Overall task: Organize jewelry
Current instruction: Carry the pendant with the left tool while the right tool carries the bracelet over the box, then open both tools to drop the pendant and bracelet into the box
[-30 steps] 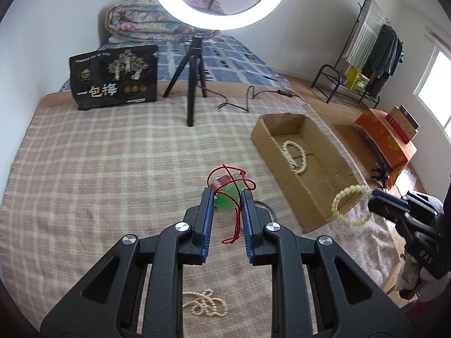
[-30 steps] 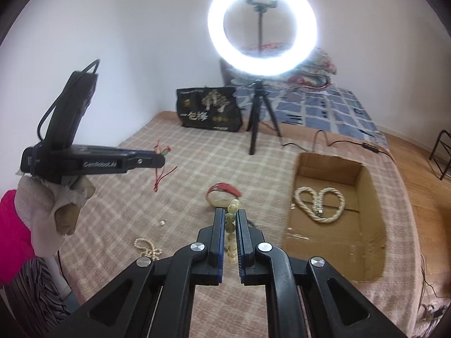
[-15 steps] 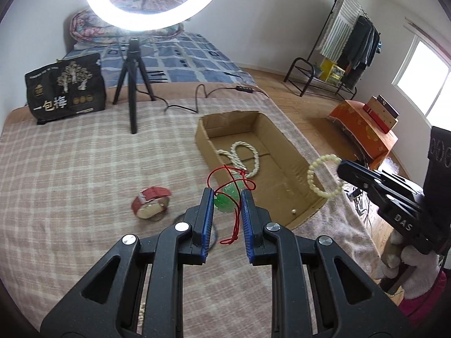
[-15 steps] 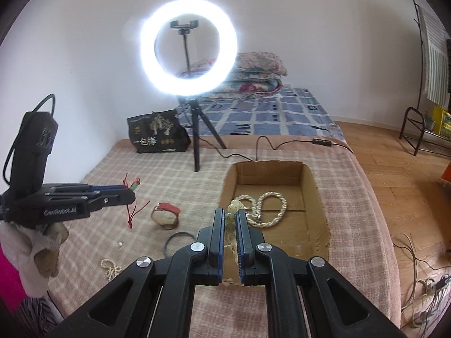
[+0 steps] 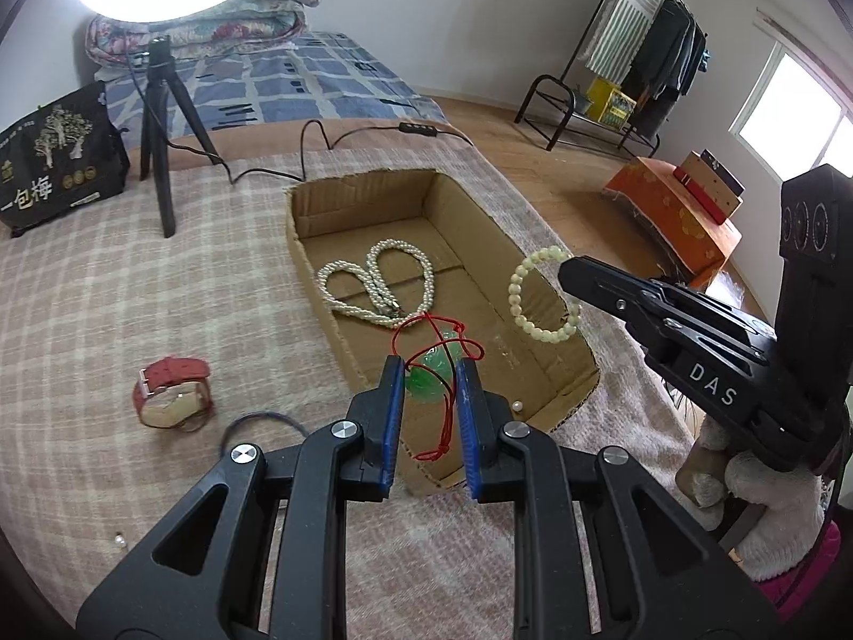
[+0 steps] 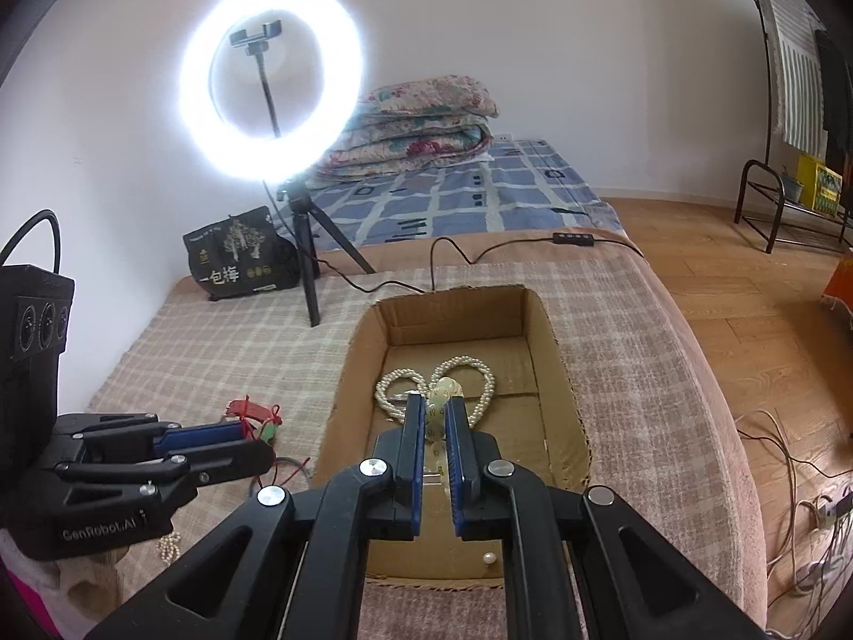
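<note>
My left gripper is shut on a green pendant whose red cord loops above and dangles below the pads. It hangs over the near left wall of the cardboard box, which holds a pearl necklace. My right gripper is shut on a pale bead bracelet above the box interior, just in front of the necklace. In the left wrist view the right gripper carries the bracelet as a hanging ring. The left gripper shows at the left of the right wrist view.
A red-strapped watch, a dark band and a loose pearl lie on the checked blanket left of the box. A ring light tripod, black bag and cable stand behind. The bed edge drops to wooden floor at the right.
Both grippers have travelled across the blanket with their pieces, from beside the box to over it. The watch and dark band have come into the left wrist view.
</note>
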### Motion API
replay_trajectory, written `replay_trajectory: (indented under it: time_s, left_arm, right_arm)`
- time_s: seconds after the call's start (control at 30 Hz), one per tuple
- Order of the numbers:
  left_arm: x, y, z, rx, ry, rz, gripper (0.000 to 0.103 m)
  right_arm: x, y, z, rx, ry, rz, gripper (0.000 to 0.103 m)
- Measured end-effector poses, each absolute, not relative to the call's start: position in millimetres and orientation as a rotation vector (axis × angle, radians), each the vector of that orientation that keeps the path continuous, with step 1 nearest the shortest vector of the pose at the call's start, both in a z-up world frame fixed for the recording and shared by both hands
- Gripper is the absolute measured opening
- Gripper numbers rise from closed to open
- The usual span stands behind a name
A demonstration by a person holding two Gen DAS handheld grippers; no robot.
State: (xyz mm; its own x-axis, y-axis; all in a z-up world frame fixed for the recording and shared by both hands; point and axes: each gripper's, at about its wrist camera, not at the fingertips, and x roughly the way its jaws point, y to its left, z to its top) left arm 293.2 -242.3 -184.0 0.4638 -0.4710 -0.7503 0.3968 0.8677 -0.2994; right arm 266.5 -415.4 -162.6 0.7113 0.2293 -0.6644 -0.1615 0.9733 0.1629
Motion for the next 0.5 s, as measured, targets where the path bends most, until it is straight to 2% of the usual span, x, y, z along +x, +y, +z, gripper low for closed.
replay_trajectory:
  time_s: [0.5]
  left_arm:
    - [304.5, -259.1, -208.0, -0.066, 0.993, -0.536, 0.018]
  right_arm:
    - [286.8, -422.2, -183.2, 0.121, 0.795, 0.186, 0.006]
